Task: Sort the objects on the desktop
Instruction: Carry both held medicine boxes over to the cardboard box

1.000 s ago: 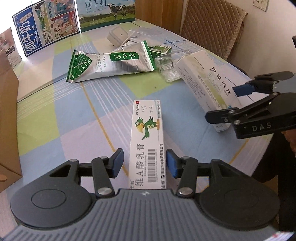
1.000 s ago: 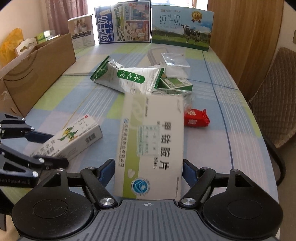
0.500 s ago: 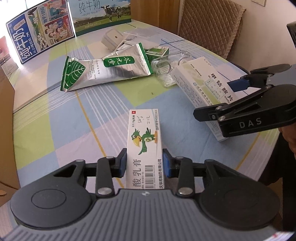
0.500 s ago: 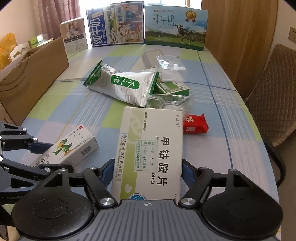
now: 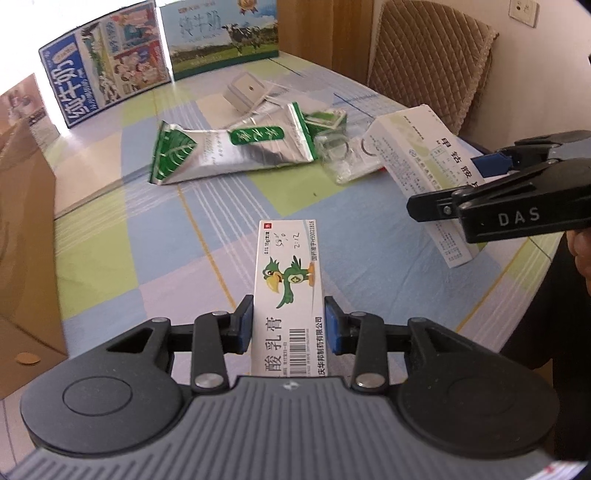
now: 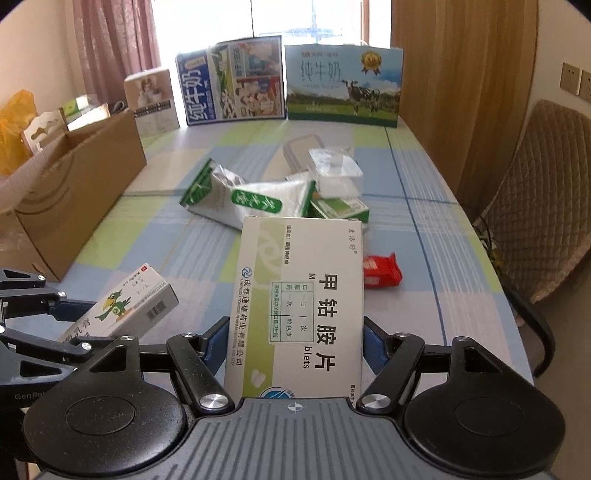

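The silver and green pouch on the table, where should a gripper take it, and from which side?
Probably the flat sealed green end of the silver pouch, approached from the cardboard box side: that end lies free, while small boxes crowd the other.

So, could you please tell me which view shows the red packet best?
The right wrist view: the red packet lies in plain sight on the table, right of the large white box. The left wrist view barely shows it, behind that box.

Bright daylight from the window (image 6: 310, 18) blows out; fisheye edges bend, far items slightly blurred.
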Action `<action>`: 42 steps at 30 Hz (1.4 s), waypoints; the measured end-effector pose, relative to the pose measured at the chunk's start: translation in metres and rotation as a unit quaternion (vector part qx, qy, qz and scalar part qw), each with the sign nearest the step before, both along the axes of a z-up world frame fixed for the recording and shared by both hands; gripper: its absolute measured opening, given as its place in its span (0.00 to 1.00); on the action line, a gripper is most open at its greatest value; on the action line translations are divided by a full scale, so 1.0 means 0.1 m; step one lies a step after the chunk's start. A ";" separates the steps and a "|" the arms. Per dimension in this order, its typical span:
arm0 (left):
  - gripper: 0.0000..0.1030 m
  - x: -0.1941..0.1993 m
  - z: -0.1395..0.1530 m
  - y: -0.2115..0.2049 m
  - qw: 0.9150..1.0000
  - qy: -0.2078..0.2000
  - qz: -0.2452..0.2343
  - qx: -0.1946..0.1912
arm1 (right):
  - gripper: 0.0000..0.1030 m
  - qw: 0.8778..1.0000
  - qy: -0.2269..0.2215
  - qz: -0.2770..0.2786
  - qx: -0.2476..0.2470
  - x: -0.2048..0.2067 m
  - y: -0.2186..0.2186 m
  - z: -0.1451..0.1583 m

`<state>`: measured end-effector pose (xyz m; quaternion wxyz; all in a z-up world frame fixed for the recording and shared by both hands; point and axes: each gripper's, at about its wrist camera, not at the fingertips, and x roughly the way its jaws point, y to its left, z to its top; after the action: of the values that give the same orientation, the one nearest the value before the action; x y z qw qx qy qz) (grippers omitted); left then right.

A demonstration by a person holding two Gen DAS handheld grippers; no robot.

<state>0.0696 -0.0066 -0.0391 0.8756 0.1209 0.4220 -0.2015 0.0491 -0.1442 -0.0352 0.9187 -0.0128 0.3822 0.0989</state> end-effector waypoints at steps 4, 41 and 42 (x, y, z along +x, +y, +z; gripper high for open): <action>0.32 -0.06 0.17 0.12 1.000 -0.017 0.019 -0.004 | 0.67 1.000 -0.013 0.013 0.005 -0.02 0.13 0.15; 0.32 0.36 1.24 2.81 0.959 -0.134 0.250 -0.002 | 0.67 0.980 -0.004 0.183 0.084 1.20 3.19 0.77; 0.32 0.38 1.22 2.83 0.959 -0.133 0.251 -0.003 | 0.67 0.980 -0.001 0.182 0.083 1.23 3.22 0.73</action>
<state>0.1079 0.2767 0.0824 0.9466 0.0345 0.3180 0.0411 0.1725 0.1777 0.0378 0.8835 -0.0055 0.3632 0.2959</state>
